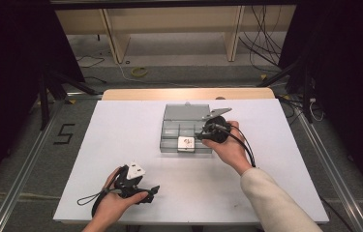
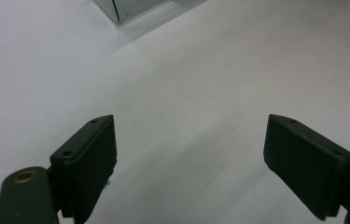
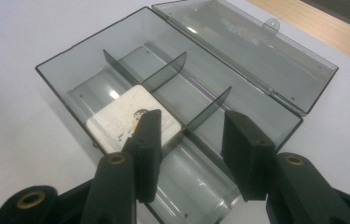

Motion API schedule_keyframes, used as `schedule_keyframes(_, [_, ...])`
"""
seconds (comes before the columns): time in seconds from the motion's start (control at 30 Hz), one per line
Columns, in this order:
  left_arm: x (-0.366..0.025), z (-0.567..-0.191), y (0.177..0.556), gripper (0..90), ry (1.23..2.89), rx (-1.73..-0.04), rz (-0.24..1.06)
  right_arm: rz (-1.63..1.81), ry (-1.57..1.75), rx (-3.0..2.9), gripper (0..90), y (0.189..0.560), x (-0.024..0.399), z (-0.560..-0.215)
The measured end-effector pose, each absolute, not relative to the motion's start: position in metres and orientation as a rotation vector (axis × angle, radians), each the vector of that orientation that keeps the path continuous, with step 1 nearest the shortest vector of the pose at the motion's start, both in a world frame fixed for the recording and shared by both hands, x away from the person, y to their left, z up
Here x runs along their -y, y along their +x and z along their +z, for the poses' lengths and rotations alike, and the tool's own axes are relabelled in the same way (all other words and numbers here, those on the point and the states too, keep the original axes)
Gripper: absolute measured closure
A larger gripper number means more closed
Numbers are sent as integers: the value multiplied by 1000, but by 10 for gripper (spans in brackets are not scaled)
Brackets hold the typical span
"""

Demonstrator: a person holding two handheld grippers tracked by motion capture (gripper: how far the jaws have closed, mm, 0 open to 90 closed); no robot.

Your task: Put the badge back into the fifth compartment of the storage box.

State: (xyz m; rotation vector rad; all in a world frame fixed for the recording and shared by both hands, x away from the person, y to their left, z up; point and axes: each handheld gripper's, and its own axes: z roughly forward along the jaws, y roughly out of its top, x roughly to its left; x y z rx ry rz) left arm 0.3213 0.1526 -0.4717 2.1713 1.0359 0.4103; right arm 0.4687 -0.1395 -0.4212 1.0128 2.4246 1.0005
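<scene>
A clear grey compartment box [image 1: 172,129] lies open in the middle of the white table, its lid [image 1: 189,112] folded back flat. In its front middle compartment lies a white square tile [image 1: 186,143] with a small printed figure. My right gripper [image 1: 199,137] hovers at the box's right part, pointing left. In the right gripper view its jaws stand open [image 3: 189,135] just above the box [image 3: 93,70], holding nothing, and the left finger [image 3: 145,149] overlaps the tile [image 3: 121,116]. My left gripper [image 1: 151,194] rests low near the front left, wide open [image 2: 189,140] over bare table.
The white board [image 1: 121,145] has free room left, right and in front of the box. A wooden strip [image 1: 189,93] borders its far edge. A corner of the box [image 2: 126,9] shows at the top of the left gripper view. Cables and a shelf frame lie on the floor beyond.
</scene>
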Motion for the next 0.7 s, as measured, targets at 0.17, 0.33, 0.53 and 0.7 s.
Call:
schedule_keyframes(0.17, [-153, -472, 321, 165, 2171, -1037, 411, 1006, 1016, -2416, 578, 465, 144, -419])
schedule_keyframes(0.33, [-153, -472, 321, 165, 2169, -1037, 412, 1006, 1018, -2411, 574, 462, 149, -419])
schedule_keyframes(0.53, [-152, -472, 321, 165, 2163, -1040, 412, 999, 1016, -2408, 560, 458, 155, -420])
schedule_keyframes(0.7, [-153, -472, 321, 165, 2162, -1042, 413, 993, 1021, -2401, 545, 453, 163, -420])
